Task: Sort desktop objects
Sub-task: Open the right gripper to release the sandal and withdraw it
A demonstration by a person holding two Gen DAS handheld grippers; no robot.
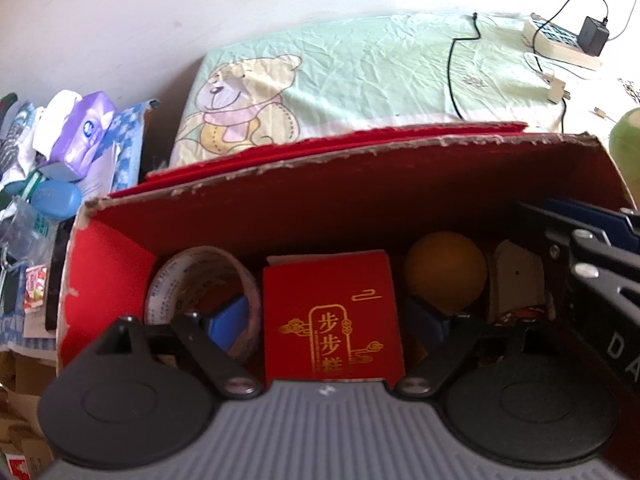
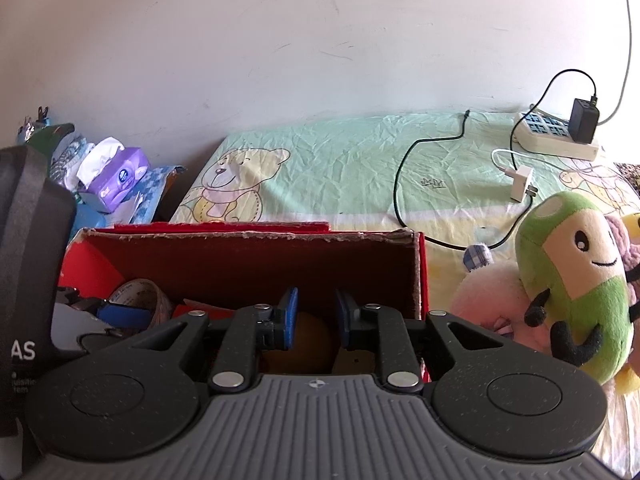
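Observation:
A torn red cardboard box (image 1: 320, 200) holds a roll of clear tape (image 1: 200, 280), a small red packet with gold characters (image 1: 332, 312), an orange ball (image 1: 444, 276) and a white object (image 1: 516, 280). My left gripper (image 1: 328, 316) is down inside the box and open. The red packet stands between its blue fingers, with a thin gap on the left side. My right gripper (image 2: 316, 320) hovers over the right part of the red box (image 2: 240, 260), above the orange ball (image 2: 308, 336). Its pads are a little apart and hold nothing. The tape roll (image 2: 136, 296) lies to its left.
Behind the box lies a bear-print sheet (image 2: 320, 160) with a power strip (image 2: 556, 136), a black charger, cables and a white plug (image 2: 520, 184). A green plush toy (image 2: 572, 276) and a pink one (image 2: 492, 296) sit right of the box. A purple tissue pack (image 1: 88, 128) and clutter lie left.

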